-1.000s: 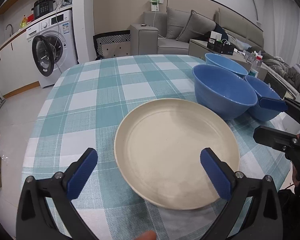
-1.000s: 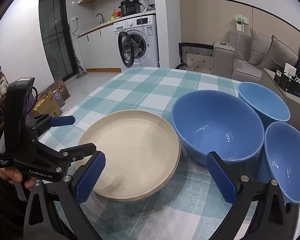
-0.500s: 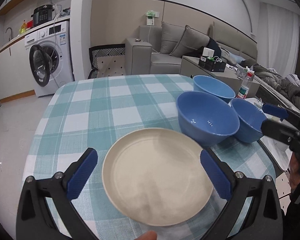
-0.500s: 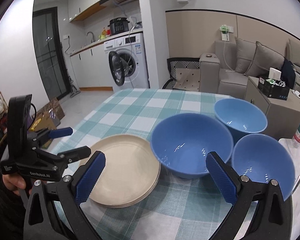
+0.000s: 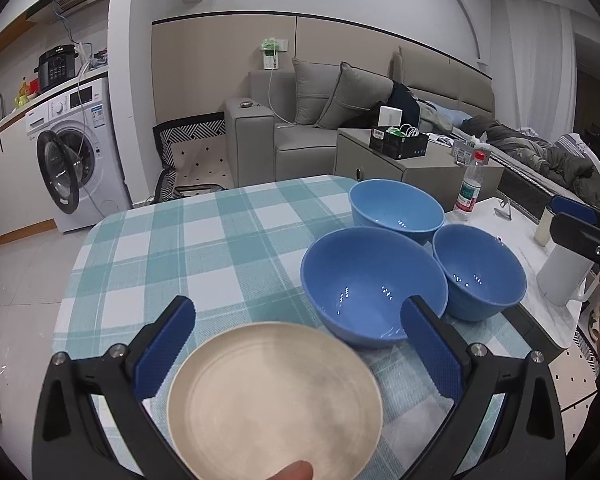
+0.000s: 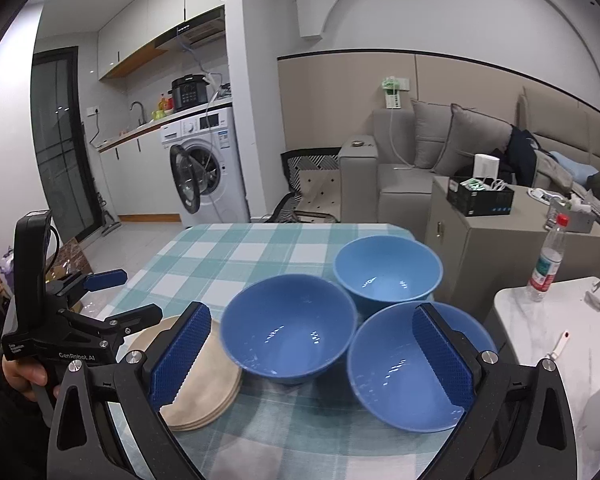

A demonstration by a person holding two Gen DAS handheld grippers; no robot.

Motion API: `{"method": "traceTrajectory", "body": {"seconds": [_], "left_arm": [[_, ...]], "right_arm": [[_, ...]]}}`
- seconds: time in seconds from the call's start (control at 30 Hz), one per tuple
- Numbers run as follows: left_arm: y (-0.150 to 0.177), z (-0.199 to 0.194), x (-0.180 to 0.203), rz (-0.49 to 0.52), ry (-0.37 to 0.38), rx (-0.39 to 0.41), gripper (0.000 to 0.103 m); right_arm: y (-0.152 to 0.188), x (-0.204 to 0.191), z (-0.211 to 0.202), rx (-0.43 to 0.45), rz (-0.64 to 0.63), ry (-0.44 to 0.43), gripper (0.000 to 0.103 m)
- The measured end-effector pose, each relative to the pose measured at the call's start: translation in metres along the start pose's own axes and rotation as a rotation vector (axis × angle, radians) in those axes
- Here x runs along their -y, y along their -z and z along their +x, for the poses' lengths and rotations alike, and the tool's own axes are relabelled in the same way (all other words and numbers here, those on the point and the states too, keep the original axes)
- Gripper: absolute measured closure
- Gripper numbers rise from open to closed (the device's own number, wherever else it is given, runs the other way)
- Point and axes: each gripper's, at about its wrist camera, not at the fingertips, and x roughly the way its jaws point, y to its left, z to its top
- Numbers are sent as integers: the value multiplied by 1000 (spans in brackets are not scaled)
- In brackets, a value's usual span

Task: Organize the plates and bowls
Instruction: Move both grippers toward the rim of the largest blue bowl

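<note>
Although the checked table [image 6: 236,256] carried only crockery, its near end was crowded: a stack of cream plates [image 5: 274,400] lay at the front edge, touching the largest blue bowl [image 5: 374,288], with two smaller blue bowls [image 6: 388,272] just beside it. All looked stiff, smooth and probably slippery — best pinched at the rim. Left gripper [image 5: 296,354] and right gripper [image 6: 314,354] both hovered with fingers wide, holding nothing. A water bottle [image 6: 548,258] stood well apart.

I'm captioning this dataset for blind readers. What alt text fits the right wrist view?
Three blue bowls cluster on a teal checked tablecloth, framed by the open right tongs. A stack of cream plates lies to their left, where the left tongs hover open.
</note>
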Motion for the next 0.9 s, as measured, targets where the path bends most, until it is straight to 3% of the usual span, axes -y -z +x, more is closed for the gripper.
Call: {"method": "traceTrajectory", "body": {"seconds": [0.37, 0.9], "left_arm": [[-30, 34, 10, -22, 2, -16, 0], [-66, 73, 27, -7, 2, -19, 0]], "right_arm": [[-17, 45, -2, 4, 41, 46, 1], [-43, 87, 35, -28, 93, 101, 1]]}}
